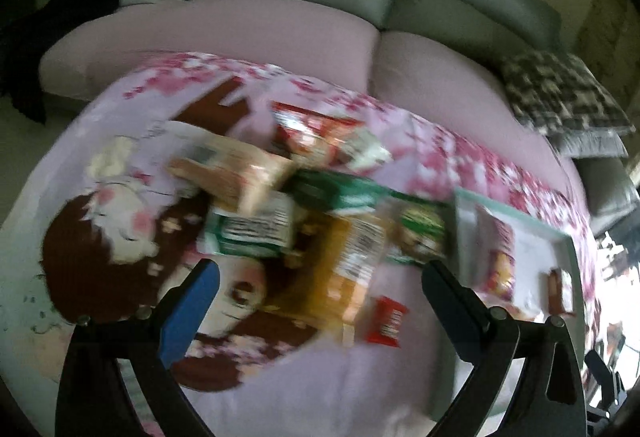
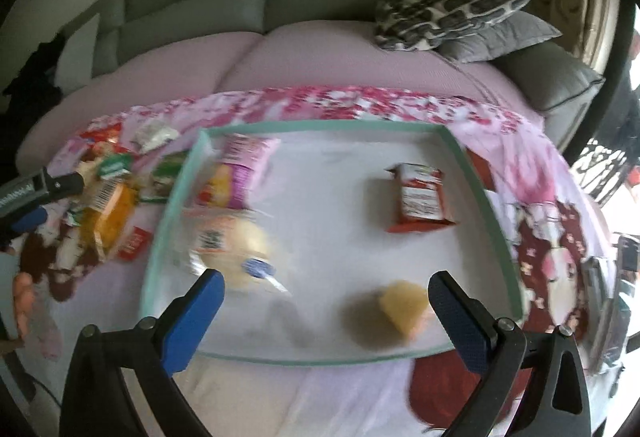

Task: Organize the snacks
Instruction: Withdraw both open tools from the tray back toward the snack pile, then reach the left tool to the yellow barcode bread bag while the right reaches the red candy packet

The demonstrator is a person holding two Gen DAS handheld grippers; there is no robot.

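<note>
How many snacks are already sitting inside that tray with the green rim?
4. In the tray: a pink packet at the far left, a round bun in clear wrap near left, a red packet far right, a yellow piece near right. Blur may hide more.

Mint-rimmed tray (image 2: 476,173) on pink floral cloth (image 2: 360,101) (brown cartoon prints).

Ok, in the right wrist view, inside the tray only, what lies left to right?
Pink-purple packet, clear-wrapped pale bun, small yellow snack, red packet; all in the green-rimmed tray.
</note>
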